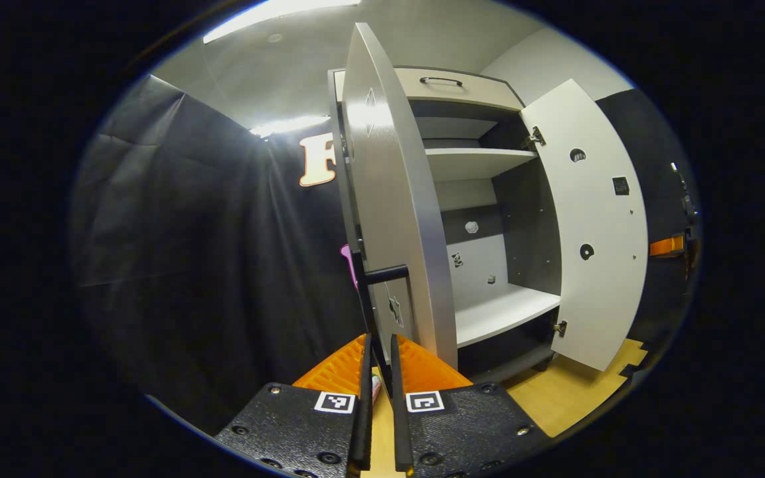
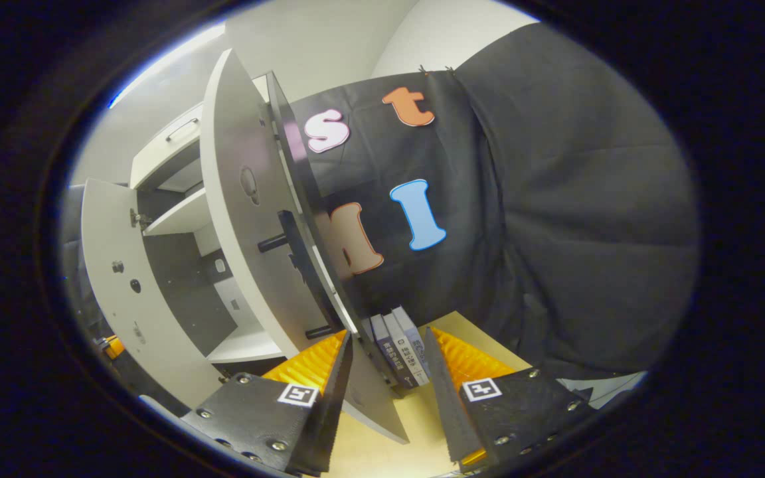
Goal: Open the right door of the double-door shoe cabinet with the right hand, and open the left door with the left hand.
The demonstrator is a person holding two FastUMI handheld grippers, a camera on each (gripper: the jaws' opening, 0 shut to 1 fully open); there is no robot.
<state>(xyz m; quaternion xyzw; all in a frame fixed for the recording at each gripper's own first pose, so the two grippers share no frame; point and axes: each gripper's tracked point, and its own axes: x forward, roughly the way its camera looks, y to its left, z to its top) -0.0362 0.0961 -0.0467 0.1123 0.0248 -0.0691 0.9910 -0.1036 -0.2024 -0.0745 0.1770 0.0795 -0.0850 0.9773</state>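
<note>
The shoe cabinet (image 1: 482, 162) stands with both doors swung out. In the left gripper view the left door (image 1: 389, 199) is seen edge-on right in front of me, and its black handle (image 1: 386, 272) runs down between my fingers. My left gripper (image 1: 378, 342) is shut on that handle. The right door (image 1: 595, 232) hangs open farther off. In the right gripper view the right door (image 2: 243, 219) stands edge-on with its black handle (image 2: 289, 245). My right gripper (image 2: 388, 338) is open, its fingers wide apart on either side of the door's lower edge, touching nothing. The left door (image 2: 117, 279) is open beyond.
A drawer with a black pull (image 1: 441, 81) tops the cabinet, and white shelves (image 1: 502, 309) inside are bare. Several books (image 2: 399, 345) stand on the wooden floor (image 1: 575, 398) against the black cloth wall (image 2: 555, 232). An orange object (image 1: 665, 245) peeks out past the right door.
</note>
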